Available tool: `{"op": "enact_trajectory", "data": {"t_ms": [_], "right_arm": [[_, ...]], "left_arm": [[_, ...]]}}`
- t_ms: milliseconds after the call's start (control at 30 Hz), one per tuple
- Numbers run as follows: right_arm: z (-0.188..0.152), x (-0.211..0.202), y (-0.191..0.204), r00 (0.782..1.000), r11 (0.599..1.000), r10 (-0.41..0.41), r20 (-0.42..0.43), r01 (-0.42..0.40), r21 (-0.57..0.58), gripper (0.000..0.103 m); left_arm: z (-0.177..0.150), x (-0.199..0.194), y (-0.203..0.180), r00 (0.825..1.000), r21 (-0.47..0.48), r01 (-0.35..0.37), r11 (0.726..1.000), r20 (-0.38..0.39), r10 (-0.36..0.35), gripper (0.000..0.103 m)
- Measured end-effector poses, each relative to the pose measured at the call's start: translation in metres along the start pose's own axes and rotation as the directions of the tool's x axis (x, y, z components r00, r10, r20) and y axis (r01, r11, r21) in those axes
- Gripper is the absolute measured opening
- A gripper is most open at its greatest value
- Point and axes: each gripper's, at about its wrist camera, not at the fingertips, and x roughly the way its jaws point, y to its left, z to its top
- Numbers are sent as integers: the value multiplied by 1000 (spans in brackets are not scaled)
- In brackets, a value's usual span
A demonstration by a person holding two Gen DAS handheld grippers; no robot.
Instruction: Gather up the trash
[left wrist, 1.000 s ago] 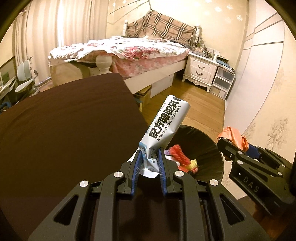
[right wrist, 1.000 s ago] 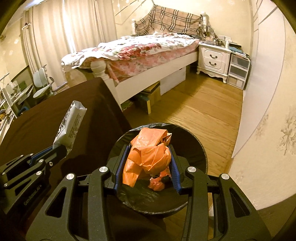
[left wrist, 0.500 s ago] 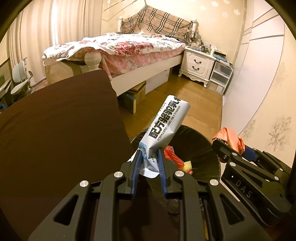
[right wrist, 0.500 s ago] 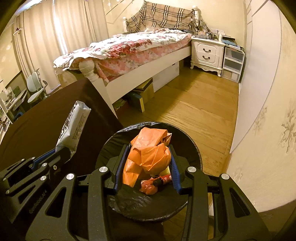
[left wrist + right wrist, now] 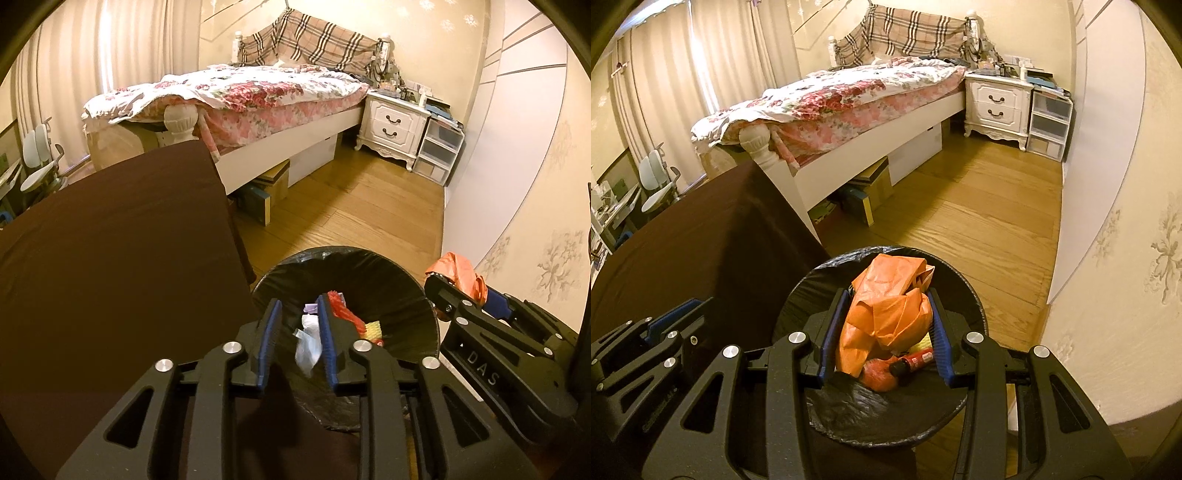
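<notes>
Your left gripper (image 5: 297, 334) hung over the near rim of the black-lined trash bin (image 5: 406, 280), its jaws having just been opening; the white packet (image 5: 307, 341) sat in the gap close to the right pad, blurred, and I could not tell whether it still touched that pad. Your right gripper (image 5: 884, 326) was over the same bin, its pads pressed on both sides of a crumpled orange plastic bag (image 5: 886, 306), which stood above the bin's mouth.

Writing: only "DAS" on the right gripper's body, seen from the left wrist view. The packet's print could not be read.

Inside the bin lay a red net (image 5: 341, 312), a yellow piece (image 5: 372, 328) and a small dark bottle with a red label (image 5: 912, 363). The brown-covered table (image 5: 110, 258) edged the bin on the left. Beyond were the wooden floor (image 5: 979, 221), the bed with its floral quilt (image 5: 251, 92) and a white nightstand (image 5: 393, 125). Nothing blocked the bin's opening.
</notes>
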Motion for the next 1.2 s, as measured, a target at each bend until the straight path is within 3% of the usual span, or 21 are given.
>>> {"op": "enact_trajectory", "data": {"t_ms": [67, 133, 233, 433, 767, 1200], "right_arm": [[0, 0, 0, 1000, 1000, -4, 1, 4, 1, 42], [0, -1, 0, 1000, 1000, -7, 3, 7, 0, 50], [0, -3, -1, 1000, 1000, -9, 8, 9, 0, 52], [-1, -6, -2, 1000, 1000, -16, 14, 16, 1, 58], [-2, -14, -4, 999, 999, -39, 27, 39, -1, 75], [-8, -26, 0, 997, 998, -63, 41, 63, 6, 86]], "left_arm": [[0, -2, 0, 1000, -4, -6, 1000, 9, 6, 39], [0, -3, 0, 1000, -4, -7, 1000, 16, 7, 44], [0, -6, 1, 1000, -5, -13, 1000, 22, 13, 53], [0, -9, 2, 999, -11, -16, 1000, 32, 17, 64], [-1, -16, 3, 997, 1, -48, 999, 66, 47, 73], [-6, -33, 13, 988, -1, -110, 994, 111, 109, 83]]}}
